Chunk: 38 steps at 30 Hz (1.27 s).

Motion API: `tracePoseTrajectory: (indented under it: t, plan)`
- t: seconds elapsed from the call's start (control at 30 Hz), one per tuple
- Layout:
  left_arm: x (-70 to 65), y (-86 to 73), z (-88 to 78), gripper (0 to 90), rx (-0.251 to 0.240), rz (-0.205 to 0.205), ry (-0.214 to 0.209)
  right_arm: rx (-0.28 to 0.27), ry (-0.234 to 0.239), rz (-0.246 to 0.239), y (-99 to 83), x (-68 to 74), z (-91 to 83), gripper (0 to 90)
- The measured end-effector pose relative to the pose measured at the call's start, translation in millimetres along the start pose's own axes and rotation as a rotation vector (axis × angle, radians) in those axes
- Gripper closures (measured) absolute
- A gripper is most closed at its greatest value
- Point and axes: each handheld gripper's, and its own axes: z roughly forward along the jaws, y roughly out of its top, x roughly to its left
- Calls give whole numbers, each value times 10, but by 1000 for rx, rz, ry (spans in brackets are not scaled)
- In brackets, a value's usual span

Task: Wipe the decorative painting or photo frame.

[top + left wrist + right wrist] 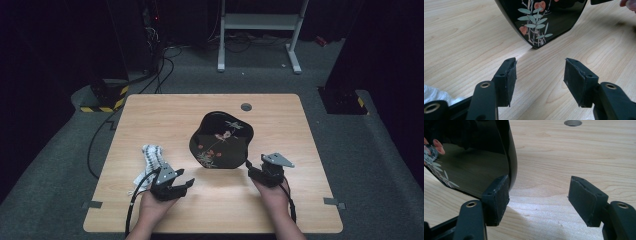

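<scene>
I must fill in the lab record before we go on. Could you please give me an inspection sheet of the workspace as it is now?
Surface: wooden table, round hole near far edge.
Job's things: black lacquer tray with flower pattern at centre; white cloth near left gripper.
Clutter: nothing seen.
Grippers: left gripper open, short of the tray; right gripper open, one jaw at the tray's rim.
Cables: one trails from each gripper; more cables on floor.
Surroundings: grey floor, white frame, striped block.
</scene>
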Motion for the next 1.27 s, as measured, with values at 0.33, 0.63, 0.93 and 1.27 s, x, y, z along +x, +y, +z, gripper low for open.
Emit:
tracePoseTrajectory:
  t: [0.33, 0.63, 0.93, 1.27]
  plan:
    - [3, 16, -4, 433, -14, -7, 5, -26, 23, -20, 17, 67, -110, 336]
    - [-35, 96, -39, 432, -54, -5, 3, -66, 51, -52, 35, 163, -339, 340]
    - [-85, 175, -132, 417, -99, 12, 3, -102, 77, -78, 59, 267, -522, 340]
    - [-72, 143, -111, 362, -105, 21, 9, -90, 81, -74, 43, 272, -507, 338]
